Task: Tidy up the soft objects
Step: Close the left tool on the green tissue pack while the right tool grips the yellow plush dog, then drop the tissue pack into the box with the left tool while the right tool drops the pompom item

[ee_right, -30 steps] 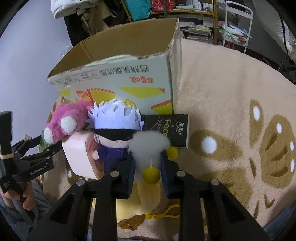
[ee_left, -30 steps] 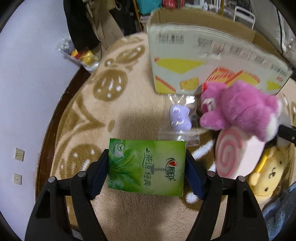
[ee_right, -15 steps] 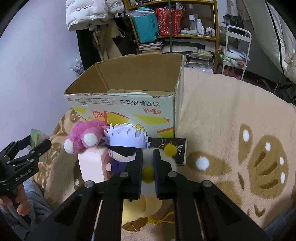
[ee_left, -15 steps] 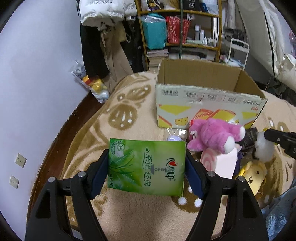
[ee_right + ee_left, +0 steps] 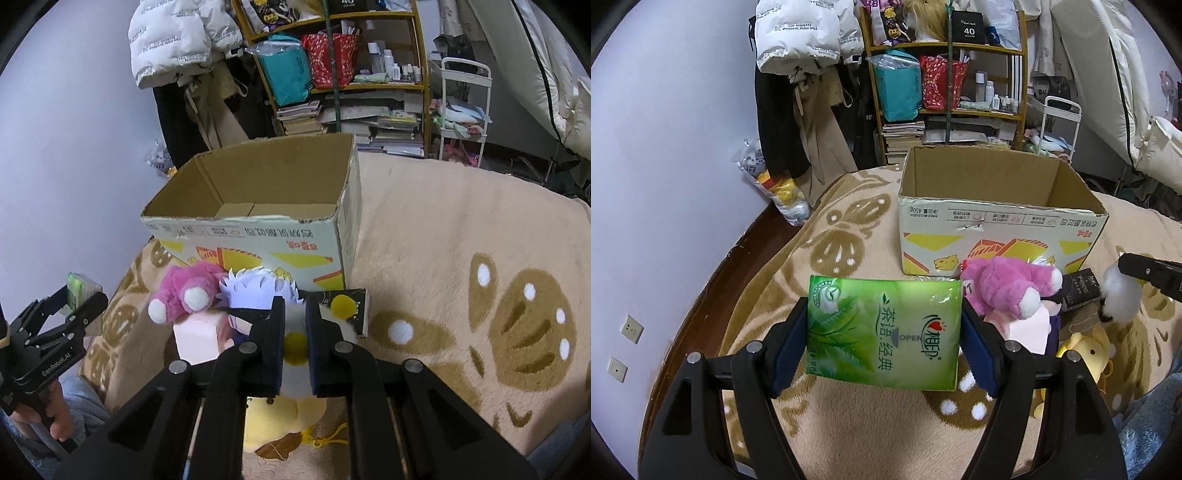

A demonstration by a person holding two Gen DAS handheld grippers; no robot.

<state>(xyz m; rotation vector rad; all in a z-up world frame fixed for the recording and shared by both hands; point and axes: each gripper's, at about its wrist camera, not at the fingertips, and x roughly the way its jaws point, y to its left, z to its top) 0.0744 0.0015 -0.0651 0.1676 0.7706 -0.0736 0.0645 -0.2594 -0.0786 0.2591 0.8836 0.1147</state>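
Note:
My left gripper (image 5: 882, 314) is shut on a green tissue pack (image 5: 882, 339) and holds it above the rug, short of the open cardboard box (image 5: 997, 236). In the right wrist view my right gripper (image 5: 295, 306) is shut on a white fluffy toy with yellow pom-poms (image 5: 295, 347), lifted over the toy pile. Below lie a pink plush (image 5: 184, 295), a white-haired doll (image 5: 255, 291), a pink swirl cushion (image 5: 195, 336) and a yellow plush (image 5: 280, 421). The box (image 5: 258, 236) shows a bare cardboard floor.
A black tissue pack (image 5: 354, 306) leans at the box's right corner. The beige patterned rug (image 5: 461, 240) stretches to the right. Behind the box stand a cluttered shelf (image 5: 945, 92), hanging coats (image 5: 798, 74) and a white trolley (image 5: 465, 107). A hand (image 5: 55, 424) grips the left tool.
Both grippers have risen and tilted up, so the box's inside and the shelf now show. The right jaws closed onto the white fluffy toy and lifted it.

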